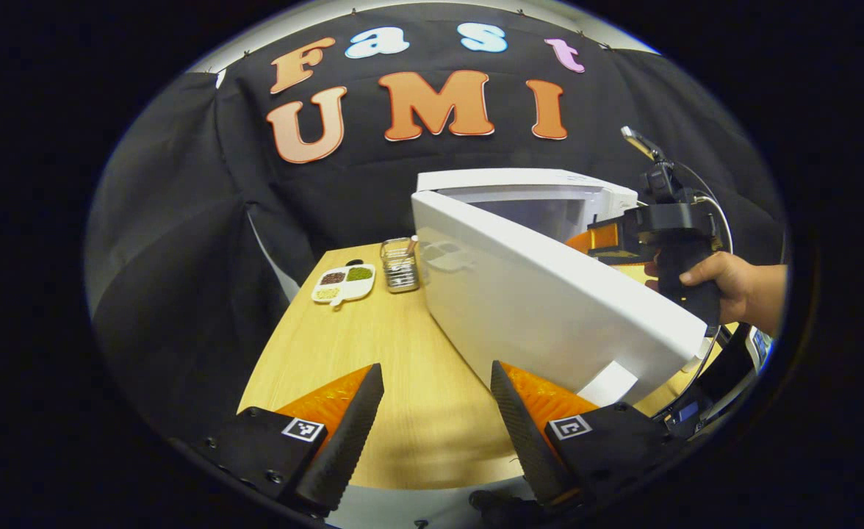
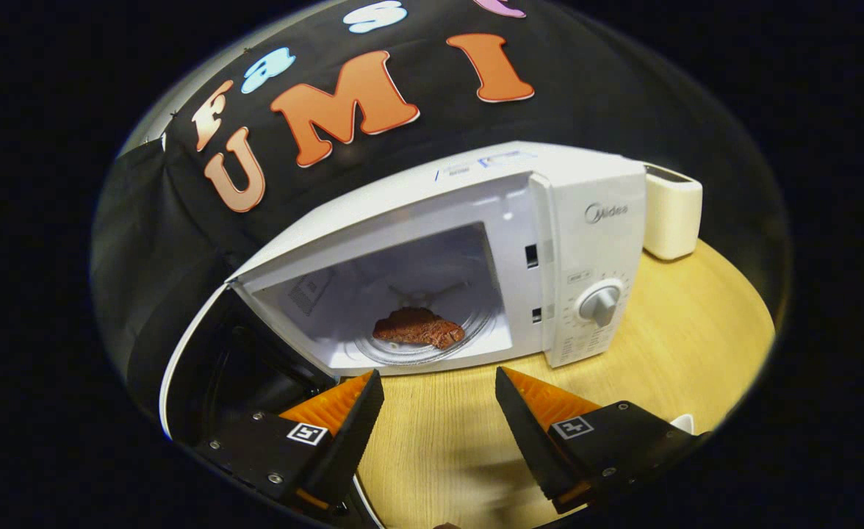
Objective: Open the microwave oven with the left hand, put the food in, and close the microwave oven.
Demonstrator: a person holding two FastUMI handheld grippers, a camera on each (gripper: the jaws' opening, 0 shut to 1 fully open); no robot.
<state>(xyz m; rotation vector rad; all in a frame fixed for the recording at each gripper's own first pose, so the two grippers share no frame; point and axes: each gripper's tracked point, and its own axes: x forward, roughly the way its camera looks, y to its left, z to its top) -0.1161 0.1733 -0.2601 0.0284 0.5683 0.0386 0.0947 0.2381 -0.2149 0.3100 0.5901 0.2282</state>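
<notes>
Pale wood table (image 2: 667,345) | boxy white microwave (image 2: 594,220) – door ajar | brown lumpy food (image 2: 419,328) inside | both fingers wide

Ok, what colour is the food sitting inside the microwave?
Reddish brown: the food lies on the glass turntable, clearest in the right gripper view.

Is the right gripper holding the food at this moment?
No: in the right gripper view the food lies on the glass turntable inside the open microwave, and the right gripper stands open and empty.

microwave (image 2: 476,250) door open | food (image 2: 418,328) on turntable inside | right claw (image 2: 438,411) open, empty
</notes>
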